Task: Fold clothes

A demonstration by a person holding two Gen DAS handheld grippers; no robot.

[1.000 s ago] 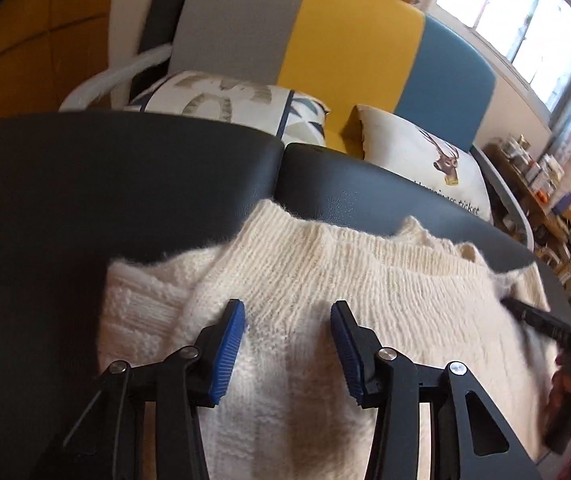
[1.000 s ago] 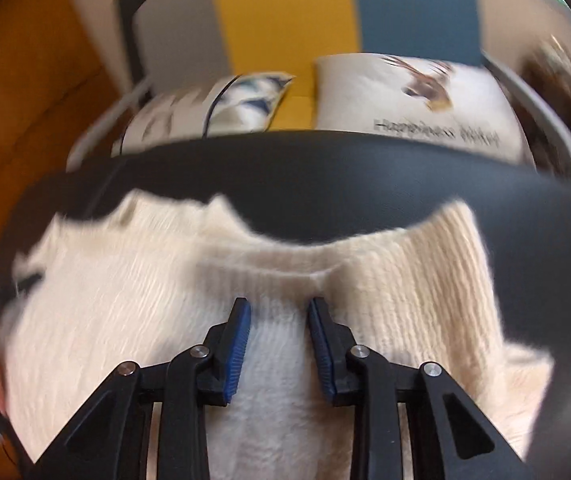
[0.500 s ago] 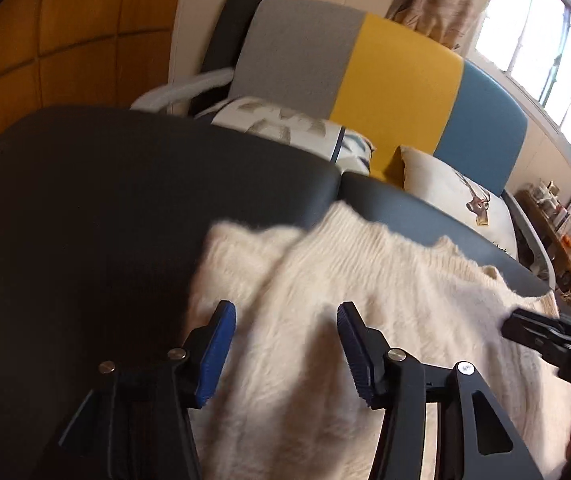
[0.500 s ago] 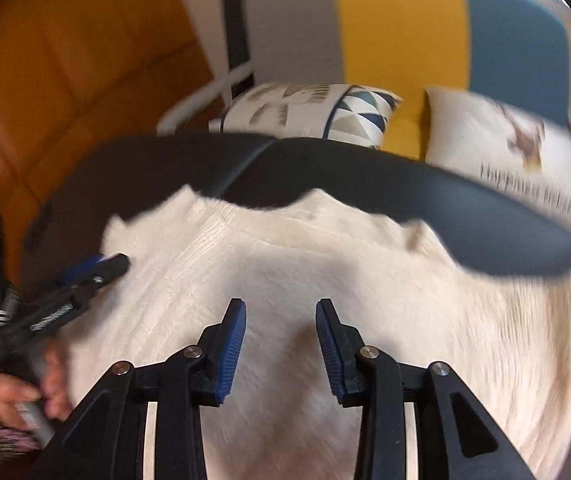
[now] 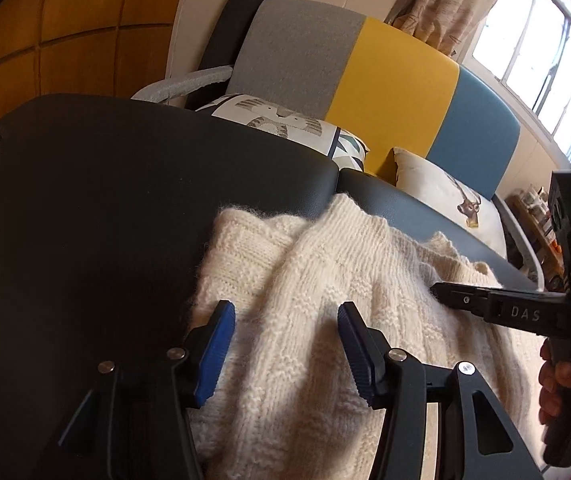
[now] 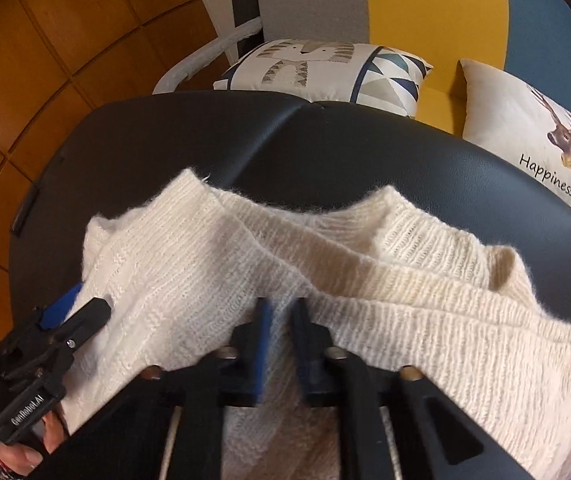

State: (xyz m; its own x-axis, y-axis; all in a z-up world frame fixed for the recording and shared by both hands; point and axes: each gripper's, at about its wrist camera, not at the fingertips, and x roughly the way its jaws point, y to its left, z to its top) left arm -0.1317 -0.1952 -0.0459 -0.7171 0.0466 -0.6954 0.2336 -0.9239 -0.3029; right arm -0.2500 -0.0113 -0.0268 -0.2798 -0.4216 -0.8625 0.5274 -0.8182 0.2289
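A cream knitted sweater [image 5: 325,280] lies partly folded on the black padded table [image 5: 105,200]; it also shows in the right wrist view [image 6: 245,264]. My left gripper [image 5: 283,340] is open, its blue pads either side of a raised fold near the sweater's left edge. My right gripper [image 6: 281,328] is shut on a fold of the sweater in the middle and lifts it. The right gripper also shows in the left wrist view [image 5: 445,294] at the right. The left gripper shows in the right wrist view [image 6: 77,308] at the lower left.
Behind the table [image 6: 365,152] stands a sofa with grey, yellow and blue back panels [image 5: 385,80]. Two cushions lie on it, a patterned one [image 6: 317,68] and a deer one [image 6: 533,128]. Orange wall panels [image 6: 45,60] are at the left. A window [image 5: 545,48] is at the right.
My right gripper has closed on a fold of the sweater and raised it. My left gripper has shifted toward the sweater's left edge and stays open.
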